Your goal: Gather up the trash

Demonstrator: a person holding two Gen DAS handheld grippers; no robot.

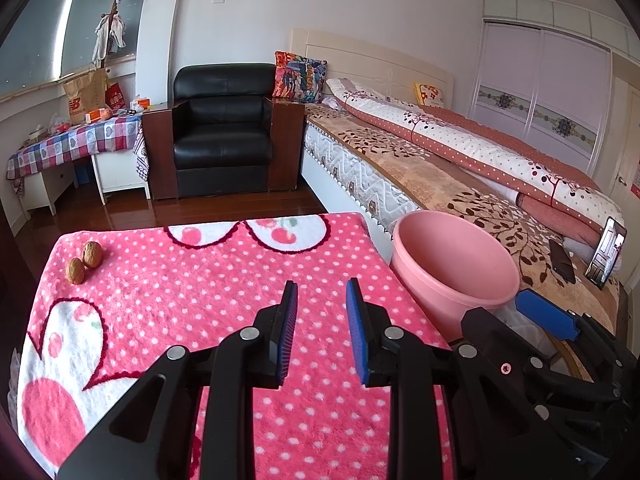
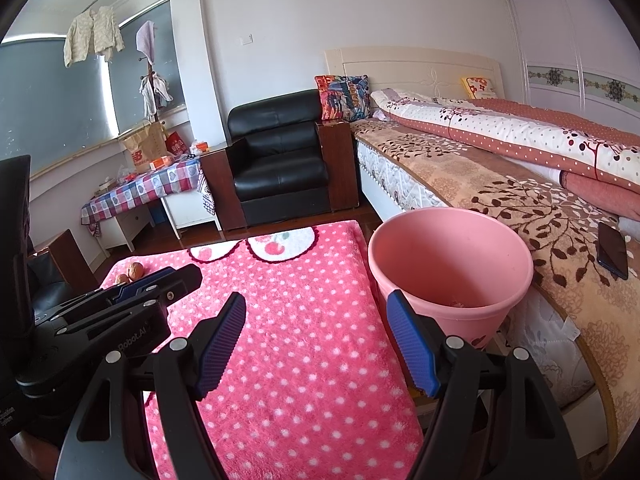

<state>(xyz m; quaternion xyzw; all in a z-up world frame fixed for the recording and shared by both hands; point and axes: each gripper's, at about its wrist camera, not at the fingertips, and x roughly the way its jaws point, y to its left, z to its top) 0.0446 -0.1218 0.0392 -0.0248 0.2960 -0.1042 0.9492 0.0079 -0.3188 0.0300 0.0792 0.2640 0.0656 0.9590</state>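
Note:
Two brown walnuts (image 1: 85, 261) lie together at the far left of the pink polka-dot cloth (image 1: 192, 288); the right wrist view shows the walnuts (image 2: 131, 271) partly behind the other gripper. A pink bucket (image 1: 454, 270) stands just off the cloth's right edge, against the bed. In the right wrist view the bucket (image 2: 450, 266) has a small scrap at its bottom. My left gripper (image 1: 322, 292) hovers open over the cloth's middle, nothing between its blue pads. My right gripper (image 2: 316, 304) is open and holds nothing, near the cloth's right edge beside the bucket.
A bed (image 1: 460, 160) with patterned bedding runs along the right; a dark phone (image 2: 613, 250) lies on it and another phone (image 1: 606, 252) stands propped. A black armchair (image 1: 224, 132) stands behind the cloth. A checked-cloth table (image 1: 76, 144) with bags is at far left.

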